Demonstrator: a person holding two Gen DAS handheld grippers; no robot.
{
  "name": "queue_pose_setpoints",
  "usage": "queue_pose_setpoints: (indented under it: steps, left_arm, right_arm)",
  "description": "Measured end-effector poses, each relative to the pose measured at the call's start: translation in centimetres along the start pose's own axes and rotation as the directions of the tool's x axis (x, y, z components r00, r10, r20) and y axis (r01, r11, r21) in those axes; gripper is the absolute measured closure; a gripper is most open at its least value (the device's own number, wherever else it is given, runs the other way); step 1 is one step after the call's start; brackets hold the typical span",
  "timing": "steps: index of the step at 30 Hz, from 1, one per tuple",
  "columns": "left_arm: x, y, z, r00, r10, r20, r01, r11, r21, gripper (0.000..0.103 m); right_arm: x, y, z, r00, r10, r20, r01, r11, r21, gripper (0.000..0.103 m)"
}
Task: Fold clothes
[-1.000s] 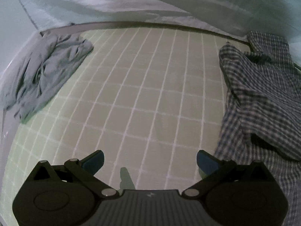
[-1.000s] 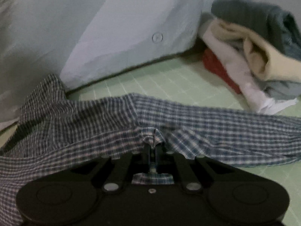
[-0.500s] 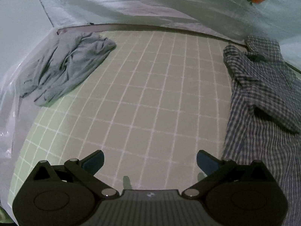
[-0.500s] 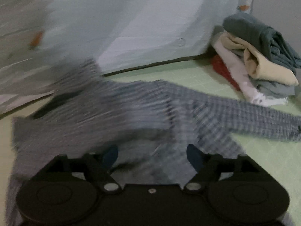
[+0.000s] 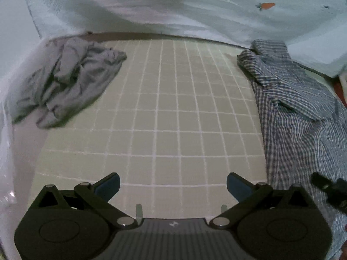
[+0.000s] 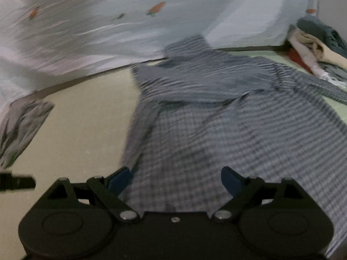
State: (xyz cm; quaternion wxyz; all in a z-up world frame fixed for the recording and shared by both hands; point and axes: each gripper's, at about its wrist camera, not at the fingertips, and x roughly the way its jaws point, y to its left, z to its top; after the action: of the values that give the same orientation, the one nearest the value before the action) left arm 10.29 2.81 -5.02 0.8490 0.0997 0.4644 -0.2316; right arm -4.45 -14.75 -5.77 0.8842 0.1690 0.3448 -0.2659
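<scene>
Checked shirt (image 6: 216,130) lies rumpled on the grid mat (image 5: 164,108). Both hand-held grippers stand wide and empty; grip its hem corners beside the right hand-held gripper (image 6: 175,178) and smooth it flat.

Shirt (image 5: 299,117), right side of left-wrist frame: blue-and-white small check; crumpled garment (image 5: 65,82) at upper left is plain pale grey. Mat (image 5: 169,99) in centre: pale green w/ white grid lines; sheet (image 5: 173,10) across the top: light blue-white w/ small orange carrot print. Pile of clothes (image 6: 314,45), upper right of right-wrist frame: dark teal, cream, white, red; both tools black w/ blue pads (image 5: 108,185).
</scene>
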Motion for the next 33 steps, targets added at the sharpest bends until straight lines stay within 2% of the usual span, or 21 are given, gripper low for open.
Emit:
queue_pose_setpoints:
  steps: [4, 7, 8, 10, 14, 16, 20, 24, 29, 33]
  left_arm:
    - [-1.0, 2.2, -0.3, 1.000, -0.029, 0.008, 0.029, 0.999, 0.032, 0.000]
    - [-1.4, 3.3, -1.0, 0.999, -0.035, 0.004, 0.034, 0.997, 0.063, 0.000]
    - [-1.4, 3.6, -1.1, 0.999, -0.035, 0.000, 0.035, 0.997, 0.069, 0.000]
    - [-1.6, 4.2, -1.4, 0.999, -0.037, -0.005, 0.037, 0.996, 0.078, 0.000]
    - [-2.0, 4.9, -1.6, 0.999, -0.038, -0.003, 0.038, 0.996, 0.081, 0.000]
    - [-2.0, 4.9, -1.5, 0.999, -0.045, 0.000, 0.045, 0.997, 0.068, 0.000]
    - [-2.0, 4.1, -1.1, 0.998, -0.067, 0.010, 0.066, 0.997, 0.043, 0.000]
    - [-1.7, 1.9, -0.5, 0.995, -0.097, 0.018, 0.097, 0.995, 0.034, 0.000]
    - [-1.4, -2.5, -0.3, 0.992, -0.125, 0.020, 0.124, 0.991, 0.044, 0.000]
    - [-1.0, -6.7, -0.6, 0.993, -0.120, 0.016, 0.120, 0.993, 0.010, 0.000]
  right_arm:
    - [-0.2, 2.9, -2.1, 0.999, 0.028, -0.037, -0.028, 1.000, 0.008, 0.027]
    - [0.5, 4.4, -3.2, 0.997, 0.039, -0.062, -0.039, 0.999, 0.009, 0.043]
    - [0.9, 4.7, -3.5, 0.997, 0.040, -0.072, -0.040, 0.999, 0.007, 0.052]
    - [1.5, 5.3, -4.1, 0.994, 0.041, -0.099, -0.041, 0.999, 0.001, 0.058]
    - [1.9, 5.6, -4.6, 0.992, 0.028, -0.123, -0.028, 1.000, -0.001, 0.091]
    - [1.8, 5.3, -4.4, 0.992, 0.031, -0.120, -0.031, 1.000, 0.004, 0.101]
    - [0.4, 4.2, -3.0, 0.995, 0.057, -0.084, -0.057, 0.998, -0.001, 0.102]
    - [-1.8, 1.5, -1.0, 0.994, 0.098, -0.041, -0.098, 0.995, 0.009, 0.102]
    - [-3.4, -4.7, 1.6, 0.996, 0.089, 0.006, -0.090, 0.994, 0.067, 0.102]
    - [-2.6, -10.2, 2.9, 0.997, 0.081, -0.017, -0.079, 0.993, 0.082, 0.102]
